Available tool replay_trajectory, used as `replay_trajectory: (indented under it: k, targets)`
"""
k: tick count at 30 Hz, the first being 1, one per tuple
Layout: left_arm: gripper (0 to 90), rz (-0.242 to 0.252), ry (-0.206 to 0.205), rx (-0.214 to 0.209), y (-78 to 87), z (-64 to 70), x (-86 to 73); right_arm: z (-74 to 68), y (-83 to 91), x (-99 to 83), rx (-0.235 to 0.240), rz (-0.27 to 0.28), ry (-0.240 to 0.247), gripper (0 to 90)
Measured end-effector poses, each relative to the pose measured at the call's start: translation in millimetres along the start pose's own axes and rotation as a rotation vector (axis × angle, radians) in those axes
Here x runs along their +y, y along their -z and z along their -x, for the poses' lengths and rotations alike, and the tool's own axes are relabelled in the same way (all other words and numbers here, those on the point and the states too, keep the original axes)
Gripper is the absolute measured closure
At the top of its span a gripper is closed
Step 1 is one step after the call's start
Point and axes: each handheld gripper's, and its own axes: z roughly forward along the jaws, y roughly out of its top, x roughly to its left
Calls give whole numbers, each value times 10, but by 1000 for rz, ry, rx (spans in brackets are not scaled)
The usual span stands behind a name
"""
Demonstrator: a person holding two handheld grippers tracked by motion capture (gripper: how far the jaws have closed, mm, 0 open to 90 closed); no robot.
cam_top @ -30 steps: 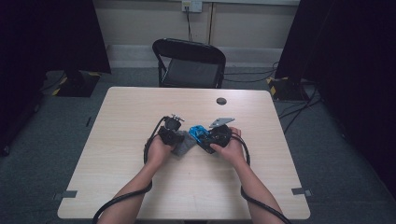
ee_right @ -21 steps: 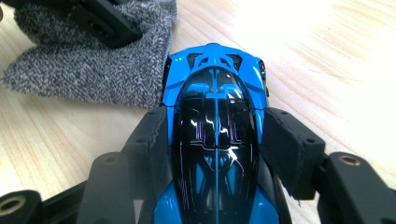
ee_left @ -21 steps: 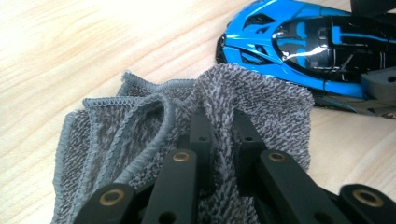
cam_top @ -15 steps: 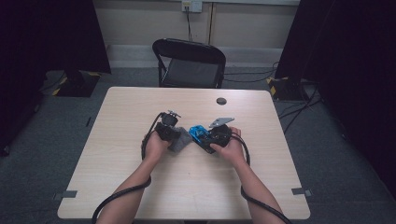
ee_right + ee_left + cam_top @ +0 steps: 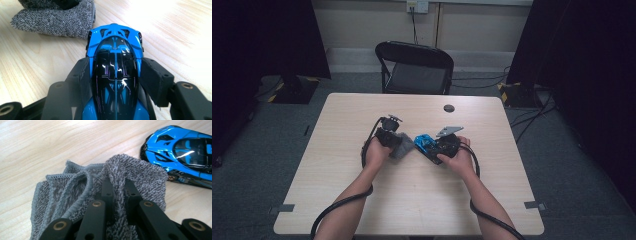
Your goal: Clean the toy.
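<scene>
At table centre | left gripper (image 5: 398, 145) pinching grey cloth (image 5: 105, 182) | right gripper (image 5: 432, 146) clamping blue toy car (image 5: 115, 62) | wrists angled inward

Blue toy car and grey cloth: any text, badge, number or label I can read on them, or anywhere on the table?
None can be read.
Glossy blue and black toy car: no lettering or number visible.
Grey knitted terry cloth: no tag or print.
Pale wooden table: no markings.

A lab or studio recording space is being shown. A pale wood table (image 5: 412, 200) is being flanked by dark curtains (image 5: 262, 40) at 10 and 2 o'clock, a black folding chair (image 5: 414, 67) at 12 o'clock, a wall socket (image 5: 417, 6) above it, and cables (image 5: 532, 122) on grey carpet at 2 o'clock.
</scene>
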Motion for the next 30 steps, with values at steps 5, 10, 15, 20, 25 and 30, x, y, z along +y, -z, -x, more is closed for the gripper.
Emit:
replay_trajectory:
  k: [5, 10, 15, 20, 25, 30]
  targets:
    - [818, 9, 35, -4, 12, -75, -7, 5, -1, 12, 2, -9, 0, 422]
    - [818, 25, 46, -3, 98, -139, -11, 4, -1, 13, 2, -10, 2, 422]
    - [818, 65, 26, -57, 268, -80, -54, -1, 1, 8, -3, -6, 2, 422]
    - [816, 69, -49, -99, 402, 95, -174, 5, 2, -28, 0, 22, -14, 421]
    - [815, 69, -124, -153, 517, 343, -341, 5, 5, -48, 0, 36, -18, 421]
    - [813, 44, -165, -197, 528, 552, -513, 9, 5, -46, 3, 34, -23, 421]
